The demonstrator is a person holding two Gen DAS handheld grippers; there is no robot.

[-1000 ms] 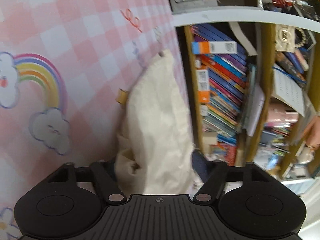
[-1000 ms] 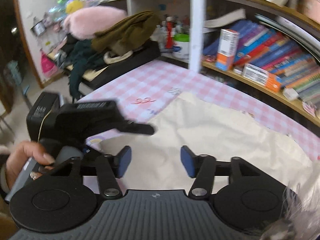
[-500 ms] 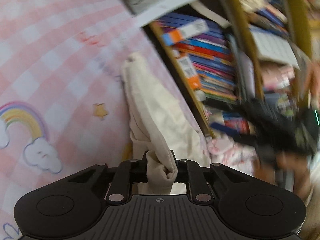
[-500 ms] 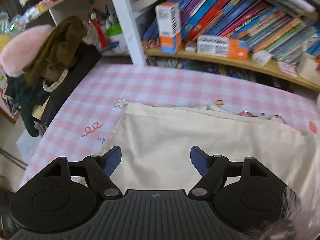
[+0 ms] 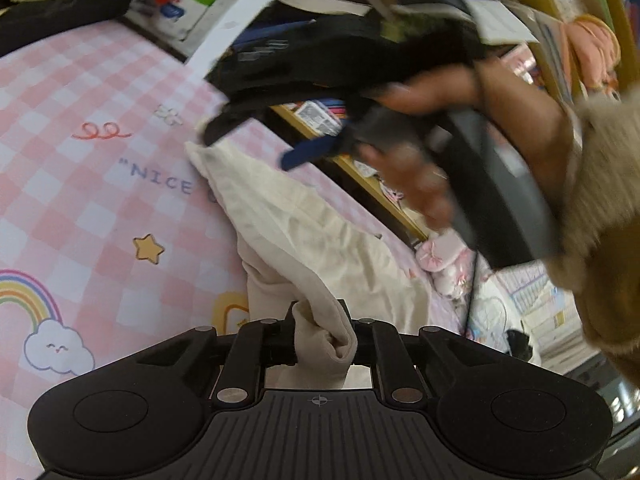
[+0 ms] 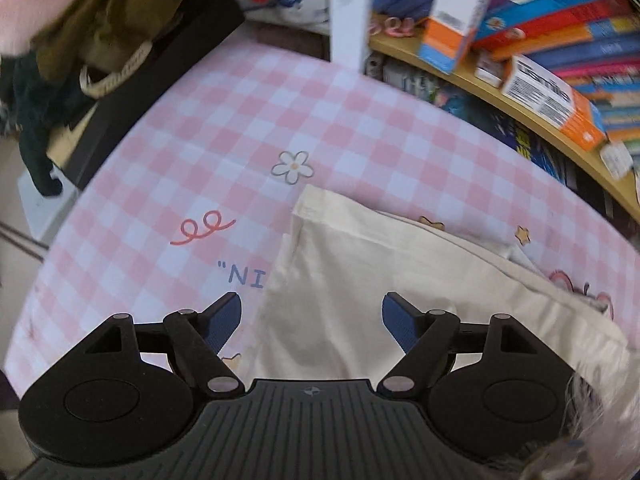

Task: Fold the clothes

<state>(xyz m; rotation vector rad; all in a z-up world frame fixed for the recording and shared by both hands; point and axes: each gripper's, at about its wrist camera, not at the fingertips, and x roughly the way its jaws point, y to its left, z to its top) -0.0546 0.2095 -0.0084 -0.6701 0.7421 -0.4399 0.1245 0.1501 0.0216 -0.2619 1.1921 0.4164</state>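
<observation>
- The left gripper (image 5: 322, 334), at 6 o'clock in its own view, has its jaws pinched tight on a bunched corner of the cream garment (image 5: 316, 236), which trails away toward 11 o'clock across the table.
- The right gripper (image 6: 312, 322) hangs over the same cream garment (image 6: 360, 280), fingers spread wide with nothing between them; its blue pads (image 6: 224, 320) sit at 7 and 5 o'clock of the frame centre.
- In the right wrist view the cloth lies flat, its near corner at 12 o'clock of the gripper, just below a printed flower (image 6: 293, 166).
- The surface is a pink-and-white checked tablecloth (image 5: 80, 184) printed with a rainbow (image 5: 28, 296), a smiling cloud (image 5: 58, 350), a yellow star (image 5: 149, 247), a red squiggle (image 5: 102, 132) and the lettering "NICE".
- In the left wrist view, at 1 o'clock, the person's hand (image 5: 436, 148) grips the other tool, blurred.
- A wooden bookshelf (image 6: 500, 96) packed with colourful books (image 6: 568, 20) borders the table at 2 o'clock in the right wrist view.
- At 10 o'clock there, olive and dark green clothing (image 6: 100, 20) is heaped on a black stand (image 6: 160, 76).
</observation>
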